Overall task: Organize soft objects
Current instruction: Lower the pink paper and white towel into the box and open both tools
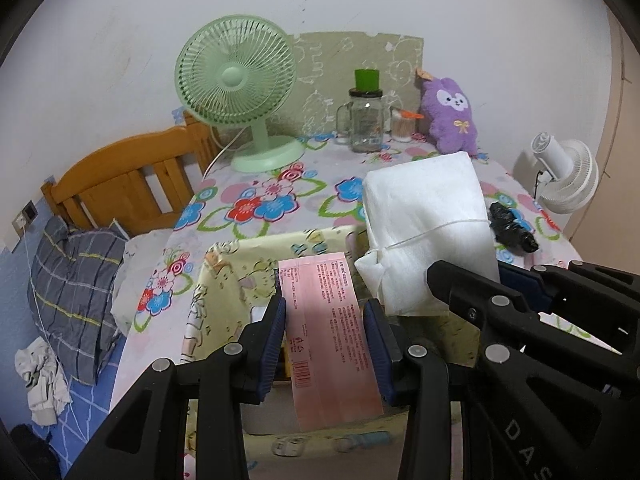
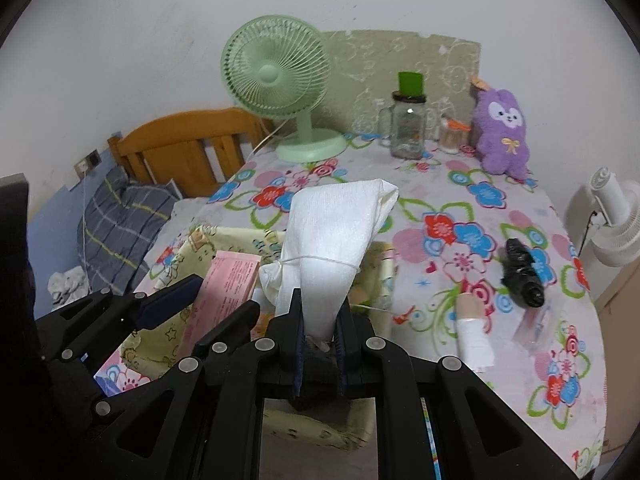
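The left gripper [image 1: 325, 336] pinches a pink packet [image 1: 328, 336] and the right gripper [image 2: 320, 332] a white cloth bundle [image 2: 332, 236] — both held over the yellow fabric bin [image 2: 204, 240] on the worktop [image 2: 460, 216], probably for dropping in.

Left gripper [image 1: 325, 344] and right gripper [image 2: 320, 344] both angle downward, jaws clamped, side by side.

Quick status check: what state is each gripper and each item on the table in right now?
Left gripper: shut on pink pack, over the yellow bin.
Right gripper: shut on white pouch.
Jar: upright, lid on.
Purple plush: upright against wall.
Green fan: standing.
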{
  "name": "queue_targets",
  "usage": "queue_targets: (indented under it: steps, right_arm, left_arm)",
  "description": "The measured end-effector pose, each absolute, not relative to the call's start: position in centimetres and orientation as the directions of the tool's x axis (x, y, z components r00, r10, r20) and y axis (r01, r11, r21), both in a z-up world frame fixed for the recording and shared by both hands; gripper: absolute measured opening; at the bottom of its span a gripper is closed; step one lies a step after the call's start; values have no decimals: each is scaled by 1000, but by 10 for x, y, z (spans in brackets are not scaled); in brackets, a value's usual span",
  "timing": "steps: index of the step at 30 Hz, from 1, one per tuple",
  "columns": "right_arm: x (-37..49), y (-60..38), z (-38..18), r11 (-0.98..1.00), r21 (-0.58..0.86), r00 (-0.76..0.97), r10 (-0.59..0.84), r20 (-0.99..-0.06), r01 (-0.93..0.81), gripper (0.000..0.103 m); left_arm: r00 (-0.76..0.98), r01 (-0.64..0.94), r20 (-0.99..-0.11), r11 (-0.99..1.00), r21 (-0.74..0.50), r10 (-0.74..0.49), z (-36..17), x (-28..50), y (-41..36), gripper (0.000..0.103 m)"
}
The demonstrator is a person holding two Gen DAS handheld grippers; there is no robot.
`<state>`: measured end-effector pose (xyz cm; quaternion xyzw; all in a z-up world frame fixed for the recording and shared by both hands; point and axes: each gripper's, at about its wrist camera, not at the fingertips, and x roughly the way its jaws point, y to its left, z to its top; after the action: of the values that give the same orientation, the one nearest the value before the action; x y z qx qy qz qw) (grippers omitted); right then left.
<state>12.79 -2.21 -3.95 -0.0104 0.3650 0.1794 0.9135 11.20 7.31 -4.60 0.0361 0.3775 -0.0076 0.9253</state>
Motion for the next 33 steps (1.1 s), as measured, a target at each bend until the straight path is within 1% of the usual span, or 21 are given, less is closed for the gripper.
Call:
queue_targets:
  steps: [9, 16, 18, 20, 22, 25, 28, 29, 30, 31, 32, 33]
  right_arm:
    - [137, 3, -57, 908, 117, 612, 362, -703, -403, 16]
    - [145, 15, -69, 898, 117, 573, 367, -733, -425, 16]
    - [148, 16, -72, 895, 128, 561, 374, -738, -428, 16]
    - [150, 16, -74, 890, 144, 547, 386, -743, -433, 17]
    - [150, 16, -75, 889, 147, 544, 389, -743, -435, 17]
    - [151, 16, -76, 888, 135, 541, 381, -750, -439, 22]
    - [150, 12, -74, 892, 126, 543, 371, -754, -434, 32]
    - [150, 11, -74, 894, 123, 545, 366, -754, -430, 37]
    - [150, 9, -73, 896, 124, 546, 364, -754, -427, 45]
    - [149, 7, -72, 898, 126, 549, 363, -753, -422, 49]
    - [148, 6, -72, 899, 127, 551, 364, -751, -420, 56]
    - [147, 4, -71, 899, 128, 554, 365, -748, -419, 60]
  left_arm:
    - [680, 15, -733, 999, 52, 28, -66, 121, 95, 41]
    - [648, 0, -760, 999, 51, 39, -79, 126, 105, 43]
    - [640, 0, -767, 999, 51, 39, -81, 127, 107, 50]
    - [647, 5, -761, 998, 63, 44, -80, 125, 106, 60]
    - [646, 9, -762, 998, 63, 42, -80, 124, 105, 62]
    - [644, 21, -765, 998, 53, 27, -80, 123, 103, 69]
    - [645, 23, -764, 999, 45, 19, -79, 121, 101, 77]
    - [648, 23, -761, 999, 45, 19, -78, 119, 99, 80]
    - [651, 22, -759, 999, 44, 19, -77, 118, 99, 82]
    - [654, 20, -756, 999, 45, 21, -76, 117, 98, 84]
    - [658, 20, -753, 999, 44, 20, -75, 115, 96, 86]
    - [660, 20, -751, 999, 45, 21, -74, 113, 95, 87]
